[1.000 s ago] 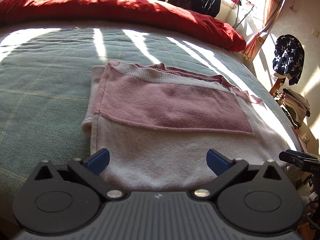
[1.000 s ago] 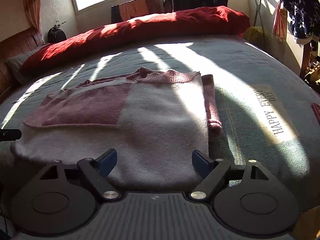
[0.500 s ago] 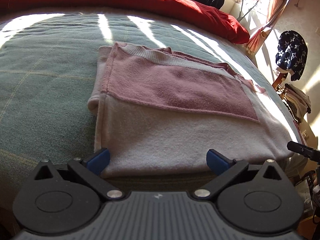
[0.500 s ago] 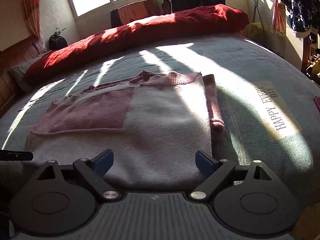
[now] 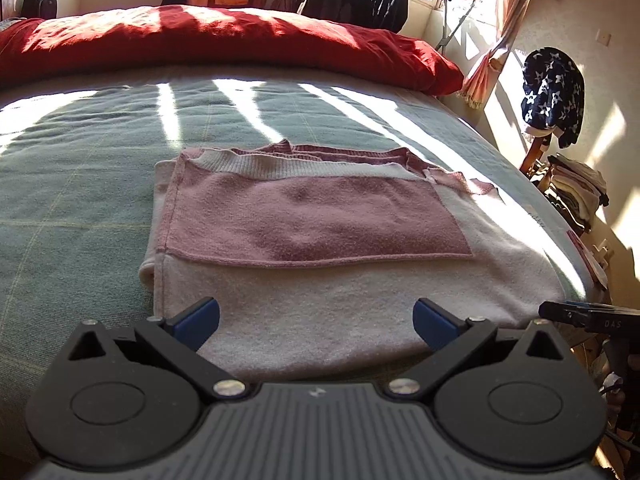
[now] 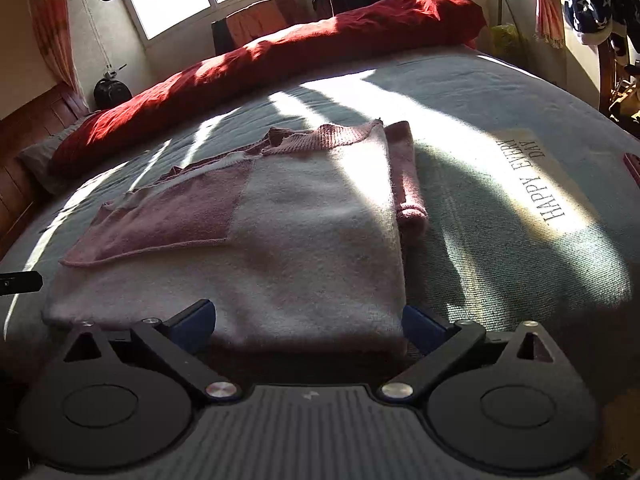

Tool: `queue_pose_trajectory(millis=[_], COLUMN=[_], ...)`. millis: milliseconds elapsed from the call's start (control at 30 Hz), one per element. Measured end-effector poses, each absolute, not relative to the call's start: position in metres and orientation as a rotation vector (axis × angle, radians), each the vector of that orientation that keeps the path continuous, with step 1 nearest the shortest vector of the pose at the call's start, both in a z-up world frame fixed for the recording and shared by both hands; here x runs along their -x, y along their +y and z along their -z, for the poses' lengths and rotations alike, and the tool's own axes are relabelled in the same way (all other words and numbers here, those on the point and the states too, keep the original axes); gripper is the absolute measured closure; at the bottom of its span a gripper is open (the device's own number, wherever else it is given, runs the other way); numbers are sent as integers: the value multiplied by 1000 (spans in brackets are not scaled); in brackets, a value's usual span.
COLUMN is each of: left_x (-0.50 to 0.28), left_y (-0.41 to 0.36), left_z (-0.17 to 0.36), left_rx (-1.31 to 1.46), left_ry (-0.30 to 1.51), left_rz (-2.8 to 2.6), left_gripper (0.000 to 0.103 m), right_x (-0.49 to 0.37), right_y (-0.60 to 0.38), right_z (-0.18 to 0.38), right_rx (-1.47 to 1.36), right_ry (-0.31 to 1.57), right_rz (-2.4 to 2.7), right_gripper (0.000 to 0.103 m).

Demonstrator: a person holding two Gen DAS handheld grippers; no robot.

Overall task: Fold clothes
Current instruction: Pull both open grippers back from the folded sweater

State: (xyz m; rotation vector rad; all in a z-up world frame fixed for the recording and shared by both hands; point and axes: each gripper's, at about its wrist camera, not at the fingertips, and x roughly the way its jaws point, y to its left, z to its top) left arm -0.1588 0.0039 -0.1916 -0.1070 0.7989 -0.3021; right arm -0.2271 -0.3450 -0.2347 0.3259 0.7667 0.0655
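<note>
Left wrist view: a pink and white sweater (image 5: 320, 240), already folded into a rectangle, lies at centre frame on a green bed (image 5: 80, 200). At the bottom edge the left hand-held gripper (image 5: 316, 318) gapes, its fingers empty, over the sweater's near hem. Right wrist view shows the right hand-held gripper (image 6: 306, 320) still widening, nothing pinched, at the near right corner. Likely next: each clamps 1 hem corner, folding it away.

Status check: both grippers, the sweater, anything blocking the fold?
Left gripper open, nothing held. Right gripper opening, its fingers straddling the near hem, not gripping. Pink-and-white sweater partly folded, flat on the bed. Nothing blocking.
</note>
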Motion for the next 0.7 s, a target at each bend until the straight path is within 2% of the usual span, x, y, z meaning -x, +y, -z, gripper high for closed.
queue_pose_trajectory(millis=[67,267,333,500,700], left_x=[159,158,158,159,157], left_y=[3,4,3,1,0], left_z=[190,184,185,185,182], left_rx=[91,64,62,48,34], left_ry=[795,775,775,786,775], left_rz=[292,256,257,267,258], left_gripper=[1,1,1,1,1], right_x=[229,237,232,222,225], right_y=[-351,-343,-334,-331,-320], right_z=[237,197,196,234,217], right_rx=[-349,-316,-303,-331,-318], right_ry=[777,633,640,766,719], right_rz=[-43,-118,-167,-137,-174], right_gripper=[1,1,0,0,0])
